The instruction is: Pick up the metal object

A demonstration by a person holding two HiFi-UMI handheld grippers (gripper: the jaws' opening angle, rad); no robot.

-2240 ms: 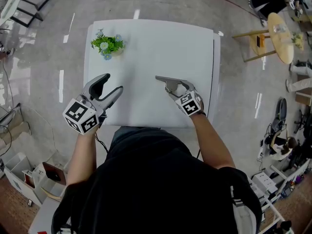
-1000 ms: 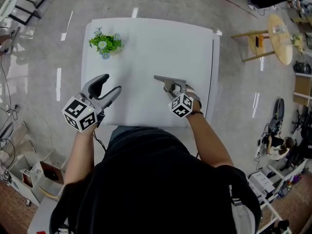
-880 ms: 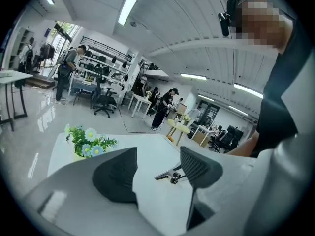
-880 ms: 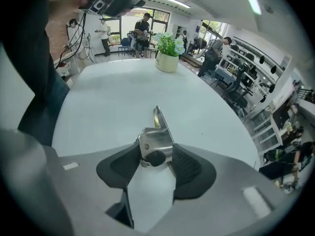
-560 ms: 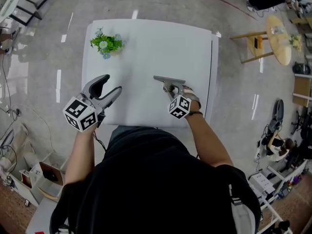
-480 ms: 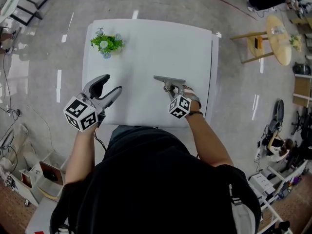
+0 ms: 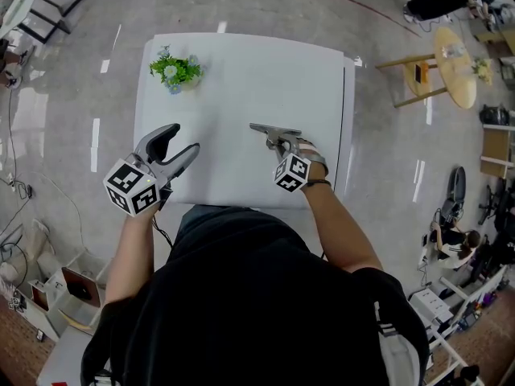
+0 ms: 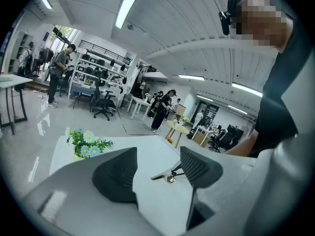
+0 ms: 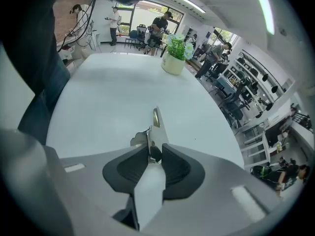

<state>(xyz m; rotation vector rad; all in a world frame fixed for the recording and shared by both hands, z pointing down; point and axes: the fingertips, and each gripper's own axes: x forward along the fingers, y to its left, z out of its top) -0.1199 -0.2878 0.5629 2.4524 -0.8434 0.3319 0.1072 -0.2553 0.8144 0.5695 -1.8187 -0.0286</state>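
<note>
A: Where is the metal object (image 9: 155,124), and why does the right gripper (image 7: 278,141) point so steeply down?

B: Flat on the white table (image 7: 257,79), right of centre; thin, shiny, tapering to a point, with a raised stub; a steep approach probably lets the ribbed dark pads (image 9: 130,168) straddle that stub; the jaws have just been closing and now pinch it.

A: And the left gripper (image 7: 183,139)?

B: Jaws apart, empty; it hovers at the near-left edge, seemingly kept clear.
</note>
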